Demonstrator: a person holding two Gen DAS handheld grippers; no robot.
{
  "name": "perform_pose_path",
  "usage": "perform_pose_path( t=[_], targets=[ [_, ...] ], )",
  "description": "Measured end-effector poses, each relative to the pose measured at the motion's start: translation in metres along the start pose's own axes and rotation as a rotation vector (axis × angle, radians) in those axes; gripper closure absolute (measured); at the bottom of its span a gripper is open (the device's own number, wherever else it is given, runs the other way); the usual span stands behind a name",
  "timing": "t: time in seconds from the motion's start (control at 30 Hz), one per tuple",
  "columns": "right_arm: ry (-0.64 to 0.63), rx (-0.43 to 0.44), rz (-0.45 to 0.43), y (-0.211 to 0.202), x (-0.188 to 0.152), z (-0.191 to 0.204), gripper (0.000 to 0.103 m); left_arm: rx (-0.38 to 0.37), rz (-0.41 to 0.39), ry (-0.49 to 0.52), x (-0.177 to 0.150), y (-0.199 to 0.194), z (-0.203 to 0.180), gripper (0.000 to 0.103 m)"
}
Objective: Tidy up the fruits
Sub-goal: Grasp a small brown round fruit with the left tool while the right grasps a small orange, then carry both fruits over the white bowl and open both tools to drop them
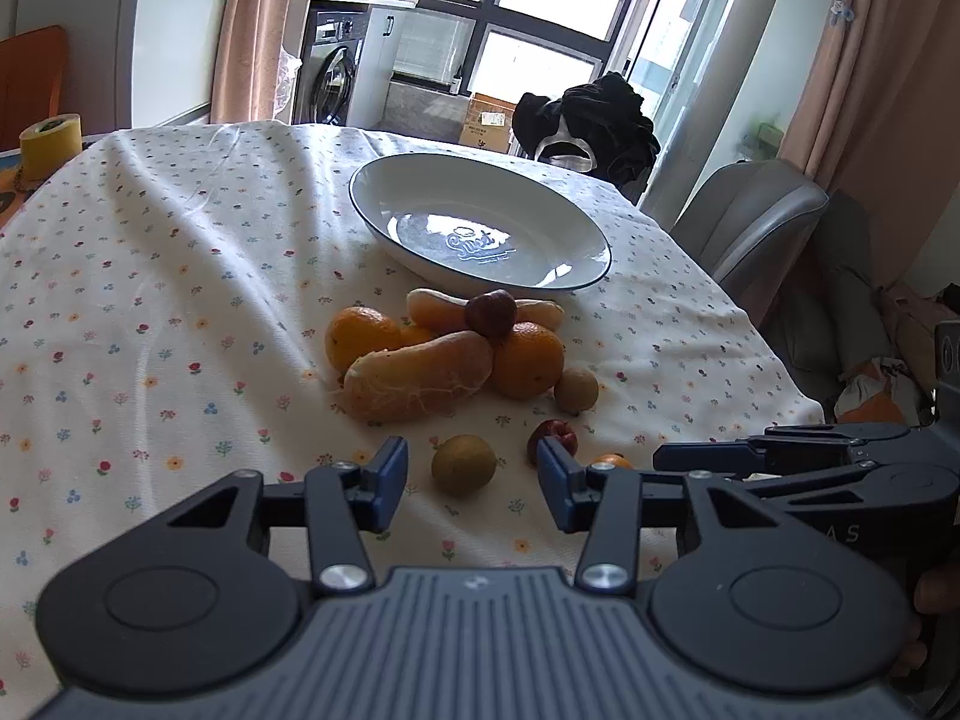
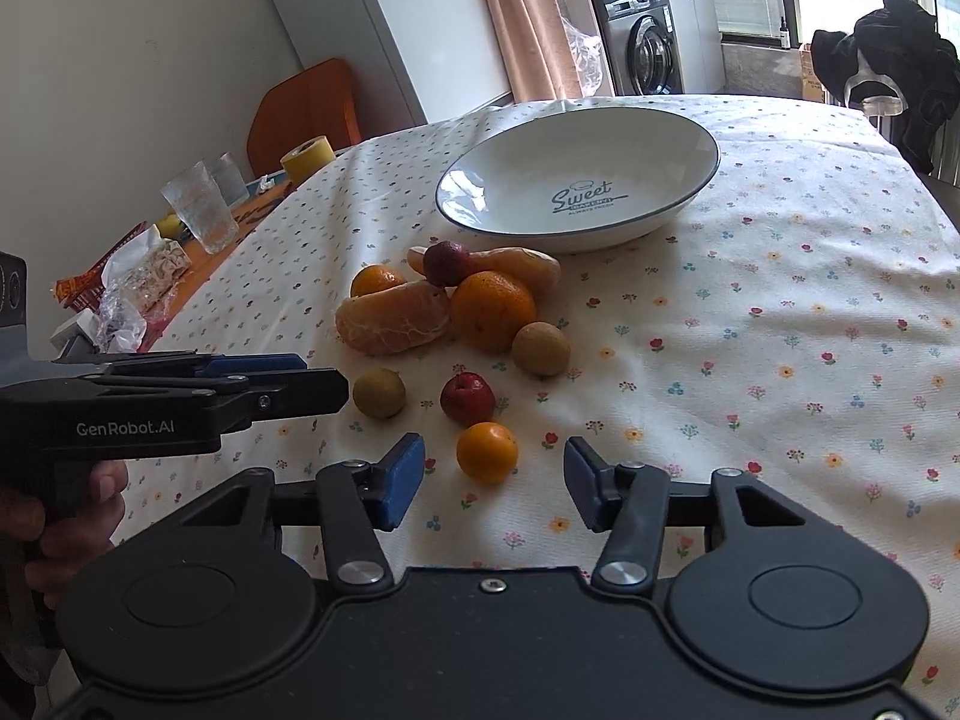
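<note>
A white bowl sits empty on the floral tablecloth. In front of it lies a pile of fruit: peeled citrus segments, oranges and a dark red fruit. Nearer lie a greenish-brown fruit, a red fruit, a small orange and another brownish fruit. My left gripper is open, just short of the greenish-brown fruit. My right gripper is open, with the small orange between its tips.
The table is covered by the cloth; its right edge drops to a grey chair. At the left side stand a yellow tape roll, glasses and snack packets. A black garment hangs beyond the far edge.
</note>
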State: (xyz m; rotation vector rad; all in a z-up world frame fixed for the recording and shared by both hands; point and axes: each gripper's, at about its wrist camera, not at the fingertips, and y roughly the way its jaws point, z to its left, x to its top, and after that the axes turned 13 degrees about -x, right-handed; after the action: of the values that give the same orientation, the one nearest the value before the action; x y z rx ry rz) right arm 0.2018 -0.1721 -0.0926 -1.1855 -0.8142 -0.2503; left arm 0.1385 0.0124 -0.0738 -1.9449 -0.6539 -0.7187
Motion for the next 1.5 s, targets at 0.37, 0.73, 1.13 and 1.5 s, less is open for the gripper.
perform_pose_path(
  t=[0.37, 0.73, 1.13, 1.5],
  targets=[
    [-0.036, 0.034, 0.022, 0.014, -0.001, 0.004, 0.061, 0.015, 0.036, -0.024, -0.005, 0.024, 0.006, 0.072],
    [-0.042, 0.061, -0.010, 0.012, 0.004, 0.000, 0.080, 0.031, -0.003, -0.034, 0.000, 0.017, 0.009, 0.078],
    [-0.008, 0.040, -0.066, 0.004, 0.018, -0.010, 0.080, 0.044, -0.057, -0.004, 0.015, 0.002, 0.004, 0.078],
    [0.002, 0.027, -0.105, 0.004, 0.033, -0.012, 0.080, 0.058, -0.094, 0.020, 0.032, -0.002, 0.001, 0.078]
  ],
)
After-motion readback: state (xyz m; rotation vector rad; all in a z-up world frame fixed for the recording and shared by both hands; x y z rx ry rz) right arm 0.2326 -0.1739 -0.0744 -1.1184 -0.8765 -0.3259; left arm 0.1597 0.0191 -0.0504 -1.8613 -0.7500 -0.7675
